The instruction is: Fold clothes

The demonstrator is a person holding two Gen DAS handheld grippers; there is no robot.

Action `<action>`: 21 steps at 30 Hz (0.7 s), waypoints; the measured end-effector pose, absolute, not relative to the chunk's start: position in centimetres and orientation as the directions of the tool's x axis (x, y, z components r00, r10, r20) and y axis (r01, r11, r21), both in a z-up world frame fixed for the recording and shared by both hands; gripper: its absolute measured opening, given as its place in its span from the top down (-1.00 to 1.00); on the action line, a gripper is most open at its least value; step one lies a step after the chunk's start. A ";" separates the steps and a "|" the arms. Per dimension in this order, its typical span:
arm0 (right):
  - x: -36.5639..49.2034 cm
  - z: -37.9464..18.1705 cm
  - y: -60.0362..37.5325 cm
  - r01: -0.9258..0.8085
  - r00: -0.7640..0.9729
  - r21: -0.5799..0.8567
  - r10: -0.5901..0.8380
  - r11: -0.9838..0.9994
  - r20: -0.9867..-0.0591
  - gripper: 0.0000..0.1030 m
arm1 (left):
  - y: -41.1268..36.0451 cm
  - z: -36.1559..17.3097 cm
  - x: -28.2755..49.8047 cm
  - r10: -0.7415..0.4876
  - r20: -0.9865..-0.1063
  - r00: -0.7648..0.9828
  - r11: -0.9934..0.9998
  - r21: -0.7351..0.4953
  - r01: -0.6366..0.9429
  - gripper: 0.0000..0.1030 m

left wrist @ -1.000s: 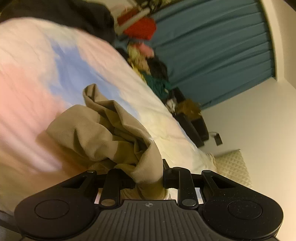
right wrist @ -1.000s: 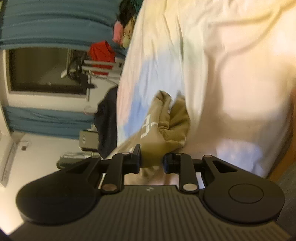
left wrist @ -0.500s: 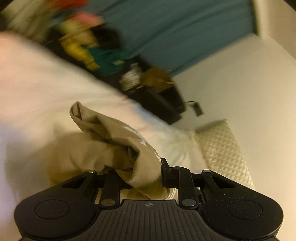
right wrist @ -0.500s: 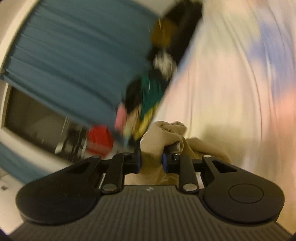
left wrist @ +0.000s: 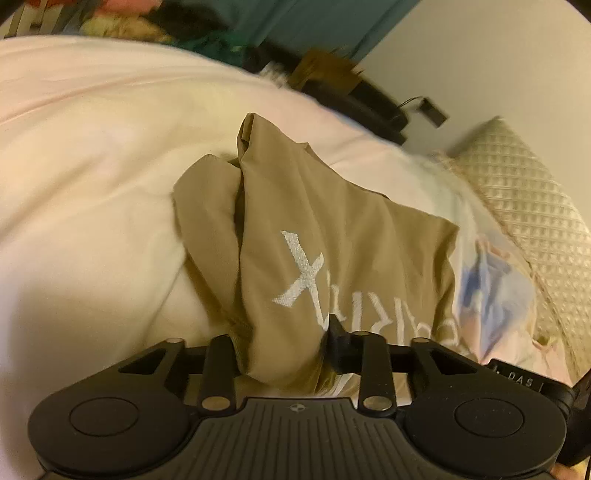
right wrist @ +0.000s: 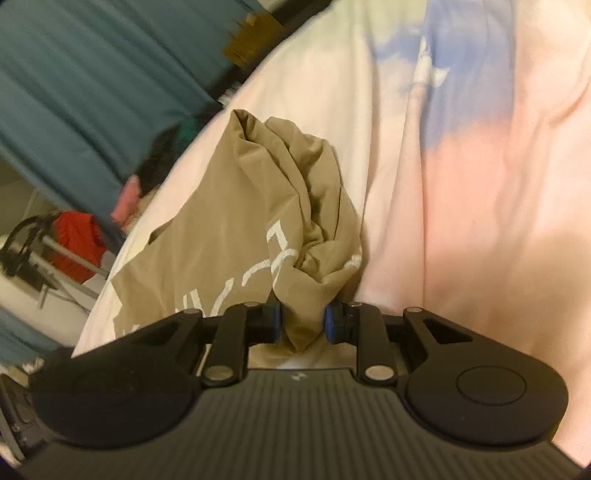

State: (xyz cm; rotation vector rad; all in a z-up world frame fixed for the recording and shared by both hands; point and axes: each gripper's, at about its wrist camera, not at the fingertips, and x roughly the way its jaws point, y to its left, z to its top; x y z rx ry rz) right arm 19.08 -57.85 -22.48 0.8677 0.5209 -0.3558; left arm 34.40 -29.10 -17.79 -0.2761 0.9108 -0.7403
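The bed (left wrist: 92,155), under a pale cover with pink and blue patches, fills most of both views and carries the one garment in hand: a tan shirt (left wrist: 314,229) with white lettering, lying bunched on the cover in front of both grippers. Judging from its heaped, creased shape, no clean fold is made yet; the cloth needs spreading flat before any fold can be laid, so the task looks early.

The left gripper (left wrist: 280,343) has tan cloth between its jaws, which have just been opening; the cloth hides the left pad, so I cannot tell whether it is pinched or merely draped there. The right gripper (right wrist: 302,325) has its jaws set narrow and clamped on a twisted wad of the same shirt (right wrist: 258,221), the blue pads pressing it from both sides.

Around the bed: a teal curtain (right wrist: 92,74) along the wall, a waffle-textured pillow (left wrist: 524,206) at the right edge of the left view, and a jumble of other clothes (left wrist: 155,22) beyond the far bedside, too blurred to sort. Nothing lies on the cover near the shirt, so the working space appears free; the snag is the shirt's own twist.
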 end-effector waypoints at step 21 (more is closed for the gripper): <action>6.5 0.7 -47.0 0.331 0.899 0.338 -0.185 0.881 -0.397 -0.77 | -23.8 8.1 14.5 -0.564 -0.449 0.693 0.790 -0.050 0.611 -0.99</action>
